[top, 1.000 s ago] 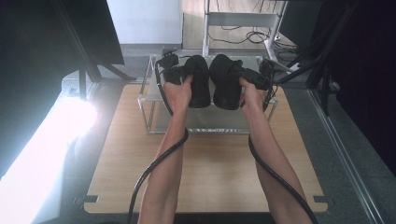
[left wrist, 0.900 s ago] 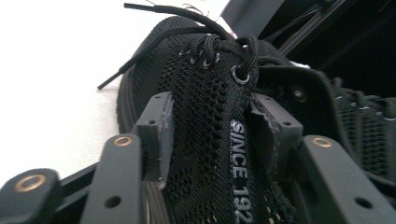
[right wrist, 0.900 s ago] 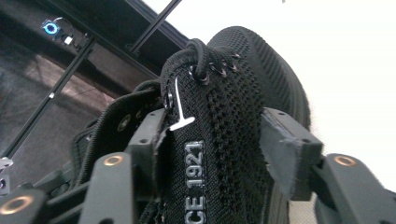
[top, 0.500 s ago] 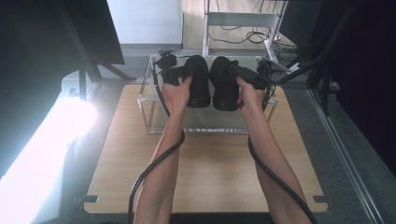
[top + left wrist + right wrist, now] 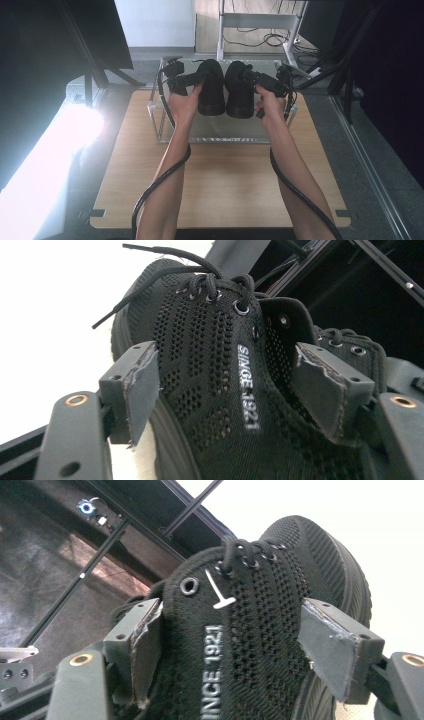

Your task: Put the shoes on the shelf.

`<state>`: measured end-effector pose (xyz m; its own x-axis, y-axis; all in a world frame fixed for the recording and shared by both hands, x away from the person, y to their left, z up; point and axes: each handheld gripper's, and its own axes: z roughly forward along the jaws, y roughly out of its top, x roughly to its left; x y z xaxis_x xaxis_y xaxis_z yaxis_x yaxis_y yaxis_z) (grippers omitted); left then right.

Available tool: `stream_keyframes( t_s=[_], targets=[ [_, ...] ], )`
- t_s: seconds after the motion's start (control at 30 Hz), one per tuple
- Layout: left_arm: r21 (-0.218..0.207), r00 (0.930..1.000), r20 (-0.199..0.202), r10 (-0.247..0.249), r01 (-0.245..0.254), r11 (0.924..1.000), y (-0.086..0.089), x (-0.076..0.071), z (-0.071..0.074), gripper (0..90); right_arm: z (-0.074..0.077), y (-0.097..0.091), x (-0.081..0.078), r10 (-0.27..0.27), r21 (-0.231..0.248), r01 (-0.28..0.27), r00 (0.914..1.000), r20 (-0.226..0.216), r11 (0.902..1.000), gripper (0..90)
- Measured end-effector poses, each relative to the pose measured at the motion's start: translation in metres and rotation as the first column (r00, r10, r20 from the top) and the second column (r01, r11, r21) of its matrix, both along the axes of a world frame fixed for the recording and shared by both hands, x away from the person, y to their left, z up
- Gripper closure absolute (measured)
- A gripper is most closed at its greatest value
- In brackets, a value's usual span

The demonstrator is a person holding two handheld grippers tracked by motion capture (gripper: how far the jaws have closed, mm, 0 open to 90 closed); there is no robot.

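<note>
The left gripper [image 5: 196, 79] reaches over the top of a clear-walled rack [image 5: 165, 107] at the far end of the wooden table [image 5: 225, 180], and the left black shoe [image 5: 211, 90] stands between its jaws. In the left gripper view its jaws have just been opening: both grey pads [image 5: 142, 390] stand off the knit side of that shoe [image 5: 210, 390], a gap showing at each, with the shoe's laces beyond the jaws and white lettering running down the middle between them. The right gripper [image 5: 251, 77] comes in from the other side, and the right black shoe [image 5: 240, 92] stands between its jaws. Its jaws have likewise just been opening; in the right gripper view the far pad [image 5: 330, 647] is plainly clear of the shoe [image 5: 250, 640], while the near pad sits just beside the collar, and I cannot tell whether it touches. The two shoes stand side by side, just beside each other, between the two grippers, toes pointing away from the person's hands [image 5: 182, 102].
</note>
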<state>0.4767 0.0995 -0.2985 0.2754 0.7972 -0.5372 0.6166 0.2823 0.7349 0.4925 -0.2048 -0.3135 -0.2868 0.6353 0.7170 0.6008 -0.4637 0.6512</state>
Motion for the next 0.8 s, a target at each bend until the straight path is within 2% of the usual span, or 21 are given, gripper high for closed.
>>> stream_keyframes(
  t_s=[0.1,0.23,0.33,0.43,0.57,0.63,0.8],
  targets=[
    [0.005,0.9998,0.015,-0.015,0.015,0.9999,0.004,-0.006,0.0,24.8,0.005,-0.004,-0.004,0.019,-0.027,-0.019,0.9992,0.035,0.9995,22.5],
    [0.022,0.999,0.026,-0.035,0.035,0.9991,0.007,-0.013,0.001,21.9,0.008,-0.013,-0.009,0.028,-0.054,-0.025,0.9977,0.062,0.9983,20.5],
    [0.014,0.9979,0.048,-0.044,0.043,0.999,0.011,-0.021,0.001,21.2,0.007,-0.021,-0.013,0.037,-0.061,-0.033,0.9969,0.069,0.9976,18.5],
    [0.013,0.9966,0.061,-0.056,0.055,0.9984,0.014,-0.028,0.002,20.7,0.004,-0.029,-0.018,0.051,-0.053,-0.046,0.9948,0.089,0.9975,17.2],
    [0.004,0.9947,0.071,-0.074,0.074,0.9972,0.018,-0.038,0.001,20.7,0.0,-0.04,-0.024,0.06,-0.012,-0.059,0.9916,0.115,0.9982,17.1],
    [0.018,0.9933,0.079,-0.084,0.083,0.9964,0.019,-0.043,0.0,19.9,-0.004,-0.046,-0.027,0.067,0.012,-0.069,0.9913,0.113,0.9975,17.2],
    [0.056,0.9897,0.103,-0.1,0.094,0.994,0.021,-0.055,-0.005,16.4,-0.012,-0.055,-0.037,0.093,-0.003,-0.093,0.9882,0.122,0.9956,17.2]
  ],
)
